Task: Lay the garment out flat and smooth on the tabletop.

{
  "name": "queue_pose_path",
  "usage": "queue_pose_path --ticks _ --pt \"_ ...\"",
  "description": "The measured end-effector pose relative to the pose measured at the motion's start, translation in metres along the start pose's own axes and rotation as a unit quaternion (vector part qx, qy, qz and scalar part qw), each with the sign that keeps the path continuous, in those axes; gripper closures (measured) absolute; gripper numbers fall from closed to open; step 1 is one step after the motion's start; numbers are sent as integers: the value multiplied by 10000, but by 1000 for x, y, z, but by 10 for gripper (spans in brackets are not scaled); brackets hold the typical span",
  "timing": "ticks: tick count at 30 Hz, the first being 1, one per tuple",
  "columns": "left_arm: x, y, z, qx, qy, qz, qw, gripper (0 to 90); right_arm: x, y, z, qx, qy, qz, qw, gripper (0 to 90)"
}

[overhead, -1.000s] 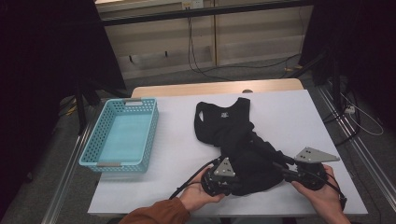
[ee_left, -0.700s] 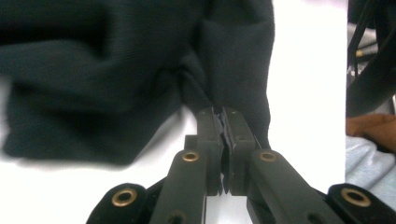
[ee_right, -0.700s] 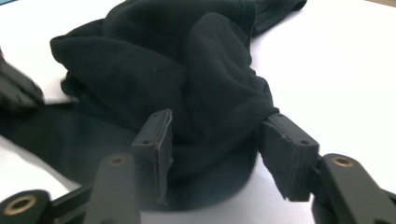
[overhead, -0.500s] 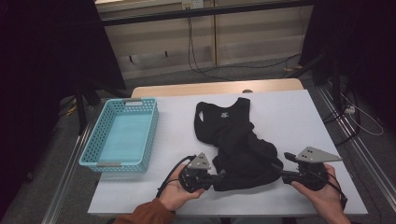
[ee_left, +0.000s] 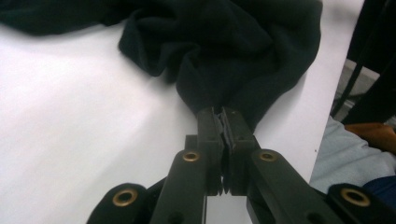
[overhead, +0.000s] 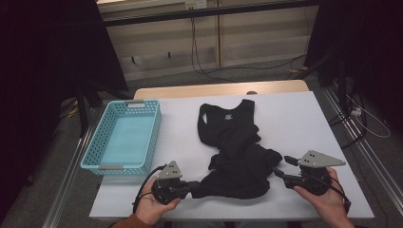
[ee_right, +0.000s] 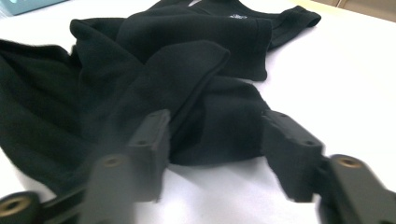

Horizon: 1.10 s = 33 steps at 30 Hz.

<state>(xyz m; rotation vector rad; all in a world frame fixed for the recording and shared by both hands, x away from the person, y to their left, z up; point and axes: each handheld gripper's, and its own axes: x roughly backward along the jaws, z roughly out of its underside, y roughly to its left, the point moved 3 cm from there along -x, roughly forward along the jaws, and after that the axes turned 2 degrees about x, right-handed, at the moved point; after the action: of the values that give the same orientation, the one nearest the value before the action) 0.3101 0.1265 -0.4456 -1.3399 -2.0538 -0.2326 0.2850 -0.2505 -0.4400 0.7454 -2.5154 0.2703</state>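
At near table edge, left claw [ee_left: 223,122] clamps black top [overhead: 236,154]; right claw [ee_right: 212,140] spread.

I can read no text, brand or number anywhere; the one mark I find is a small pale neck label on the black top [overhead: 234,142], too small and blurred to make out.
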Motion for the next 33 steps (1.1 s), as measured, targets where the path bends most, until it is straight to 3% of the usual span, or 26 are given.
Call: queue_pose_path --ticks 6,10,13,18,22,25,29,31,33 --pt "8 7 2 162 -173 -53 9997 851 -8 2 -3 78 67 -94 9999 536" --pt "0 7 -2 125 -157 -143 9997 738 -20 3 -8 142 100 -151 9997 541" --pt "-6 8 -4 32 -51 -169 9998 719 -29 3 -12 179 143 -188 9996 524" --pt "-27 9 -14 -293 166 -131 9993 699 -42 3 -20 279 185 -203 9992 475" --pt "-44 12 -18 -324 427 -26 9986 698 -53 2 -29 315 169 -249 9991 447" --pt "-56 12 -19 -317 619 5 9976 649 -62 1 -35 308 161 -300 9989 433" --pt "-63 13 -14 -442 716 -151 9963 613 -75 3 -41 298 179 -369 9987 424" --pt "-63 12 -13 -460 659 -310 9963 663 -79 7 -43 333 201 -414 9984 420" --pt "-62 13 -12 -405 687 -273 9964 735 -82 10 -43 342 218 -427 9983 418"
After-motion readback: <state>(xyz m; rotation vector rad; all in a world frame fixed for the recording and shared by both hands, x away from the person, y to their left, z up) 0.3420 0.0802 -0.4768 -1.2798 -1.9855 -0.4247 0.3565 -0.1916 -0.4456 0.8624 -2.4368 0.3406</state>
